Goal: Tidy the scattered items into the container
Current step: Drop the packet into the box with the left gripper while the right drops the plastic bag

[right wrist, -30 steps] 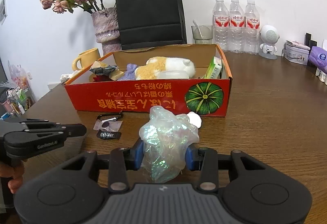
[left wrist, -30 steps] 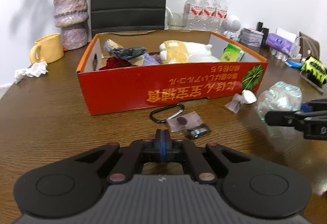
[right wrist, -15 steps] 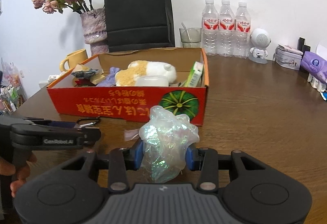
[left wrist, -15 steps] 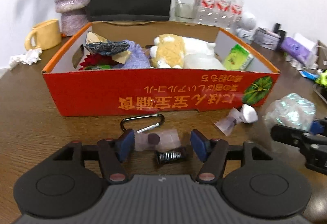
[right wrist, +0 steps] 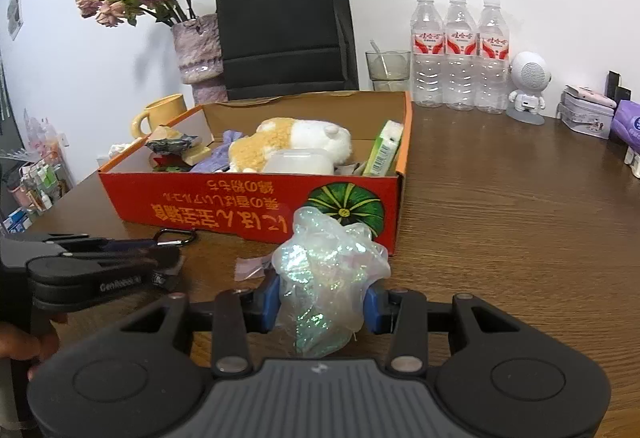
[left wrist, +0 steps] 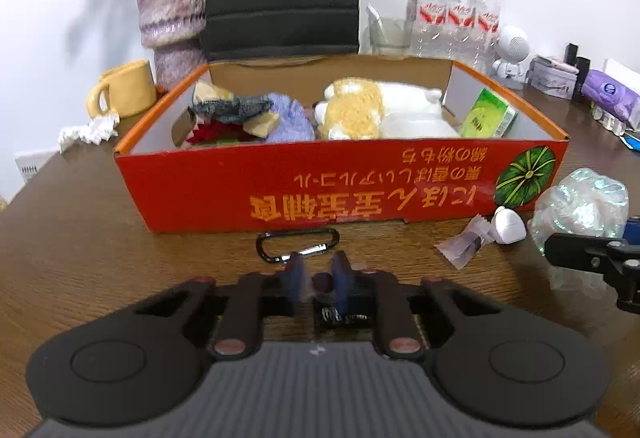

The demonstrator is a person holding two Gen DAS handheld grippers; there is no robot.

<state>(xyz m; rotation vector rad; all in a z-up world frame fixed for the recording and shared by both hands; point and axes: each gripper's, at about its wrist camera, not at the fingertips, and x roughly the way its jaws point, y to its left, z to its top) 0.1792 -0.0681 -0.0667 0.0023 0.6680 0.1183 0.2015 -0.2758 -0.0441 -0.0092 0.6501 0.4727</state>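
Note:
A red cardboard box (left wrist: 360,182) (right wrist: 256,204) holds a plush toy (left wrist: 360,110), a green packet (left wrist: 486,118) and other items. My left gripper (left wrist: 318,280) is shut on a small clear packet with a dark disc (left wrist: 320,282), low over the table; a black wrapped item (left wrist: 340,316) lies just under it. A black carabiner (left wrist: 296,242) lies in front of the box. My right gripper (right wrist: 320,302) is shut on a crumpled iridescent plastic bag (right wrist: 324,270), right of the left gripper (right wrist: 120,266).
A white earbud-like piece (left wrist: 508,226) and a clear wrapper (left wrist: 464,246) lie by the box's right corner. Behind the box stand a black paper bag (right wrist: 284,22), a vase (left wrist: 170,10), a yellow mug (left wrist: 124,88), water bottles (right wrist: 460,50) and a crumpled tissue (left wrist: 90,128).
My left gripper opened, moved forward over the small packet and closed on it. My right gripper keeps holding the plastic bag and has drifted slightly right of the box.

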